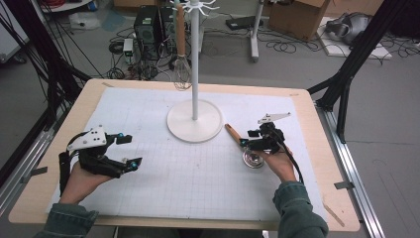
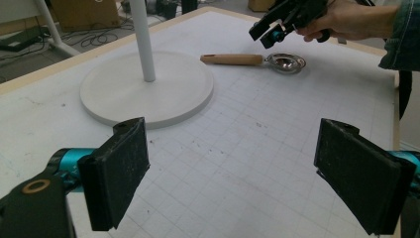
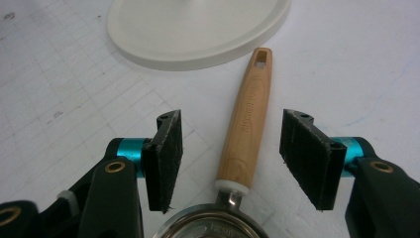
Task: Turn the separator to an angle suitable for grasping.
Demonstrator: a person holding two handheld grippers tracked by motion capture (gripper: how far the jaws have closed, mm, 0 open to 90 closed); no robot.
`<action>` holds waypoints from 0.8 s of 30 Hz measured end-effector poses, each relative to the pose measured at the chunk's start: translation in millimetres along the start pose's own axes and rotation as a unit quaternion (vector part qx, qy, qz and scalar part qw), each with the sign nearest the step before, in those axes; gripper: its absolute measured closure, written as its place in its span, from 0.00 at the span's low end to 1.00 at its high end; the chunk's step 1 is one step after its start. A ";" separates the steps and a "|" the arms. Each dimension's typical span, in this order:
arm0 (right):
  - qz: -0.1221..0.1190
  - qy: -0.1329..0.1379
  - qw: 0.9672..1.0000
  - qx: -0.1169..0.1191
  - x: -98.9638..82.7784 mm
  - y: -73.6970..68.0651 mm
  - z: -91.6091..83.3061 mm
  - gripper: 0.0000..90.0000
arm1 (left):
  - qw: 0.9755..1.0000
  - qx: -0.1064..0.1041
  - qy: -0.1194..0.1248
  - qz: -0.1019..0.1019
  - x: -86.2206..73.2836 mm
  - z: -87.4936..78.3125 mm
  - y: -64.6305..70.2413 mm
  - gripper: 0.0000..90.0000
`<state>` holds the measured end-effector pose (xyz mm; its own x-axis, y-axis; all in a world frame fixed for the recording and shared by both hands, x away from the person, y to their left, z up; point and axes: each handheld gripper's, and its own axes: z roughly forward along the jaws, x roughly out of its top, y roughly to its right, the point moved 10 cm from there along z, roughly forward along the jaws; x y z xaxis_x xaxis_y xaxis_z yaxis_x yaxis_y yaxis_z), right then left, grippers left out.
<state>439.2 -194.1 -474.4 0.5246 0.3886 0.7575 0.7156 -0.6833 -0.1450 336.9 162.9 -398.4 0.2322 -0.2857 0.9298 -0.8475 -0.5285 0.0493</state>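
A small strainer with a wooden handle [image 1: 232, 132] and a metal bowl [image 1: 253, 159] lies flat on the white grid mat [image 1: 198, 168], to the right of the stand's base. My right gripper [image 1: 246, 138] hovers low over it, open. In the right gripper view its pads stand on either side of the handle [image 3: 250, 119] without touching it, and the bowl's rim [image 3: 213, 225] is at the bottom edge. My left gripper [image 1: 133, 150] rests at the mat's left side, open and empty [image 2: 237, 173], facing the strainer [image 2: 247, 59] and the right gripper [image 2: 270, 30].
A white hanger stand with a round base [image 1: 194, 121] rises from the mat's far middle, and a whisk [image 1: 182, 69] hangs from it. The wooden table edge [image 1: 327, 148] runs close on the right. Black frame posts [image 1: 346, 69] flank the table; cables and boxes lie on the floor behind.
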 end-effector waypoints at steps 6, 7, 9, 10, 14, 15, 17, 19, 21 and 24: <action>-0.005 0.023 1.000 -0.017 -6.6 -2.2 -9.0 0.46 | 1.000 -0.002 -0.003 0.002 -0.4 2.8 1.1 0.16; -0.007 0.021 1.000 -0.019 -7.8 -2.8 -8.1 0.46 | 1.000 -0.003 -0.003 0.001 -0.6 3.3 1.6 0.16; -0.014 0.006 1.000 -0.025 -10.5 -2.9 -3.3 0.47 | 1.000 -0.003 -0.002 0.002 0.2 3.6 2.1 0.16; -0.018 -0.001 0.999 -0.027 -11.7 -2.6 -0.4 0.48 | 1.000 -0.003 -0.002 0.002 0.8 3.4 2.2 0.16; -0.024 -0.037 0.998 -0.043 -16.5 2.6 12.0 0.49 | 1.000 -0.002 -0.002 0.002 1.0 3.8 1.1 0.16; -0.020 -0.042 0.998 -0.045 -16.2 3.8 14.8 0.50 | 1.000 -0.003 -0.003 0.002 0.4 4.0 0.9 0.16; -0.021 -0.050 0.998 -0.044 -15.6 5.1 19.7 0.53 | 1.000 -0.001 -0.004 0.000 -0.7 3.9 -0.2 0.16; -0.020 -0.064 0.997 -0.045 -17.0 5.8 25.0 0.56 | 1.000 -0.001 -0.004 0.000 -1.1 3.2 -1.2 0.16; -0.021 -0.077 0.996 -0.046 -18.4 5.4 29.1 0.59 | 1.000 0.001 -0.002 -0.001 -0.7 2.5 -1.9 0.16; -0.021 -0.087 0.994 -0.054 -19.6 6.3 31.7 0.63 | 1.000 0.002 -0.001 -0.001 -0.1 1.0 -2.6 0.16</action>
<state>448.0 -186.4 -510.3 0.5736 0.5139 0.6379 0.6901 -0.7227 -0.0383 339.5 163.5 -399.0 0.2339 -0.2858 0.9293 -0.8456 -0.5315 0.0494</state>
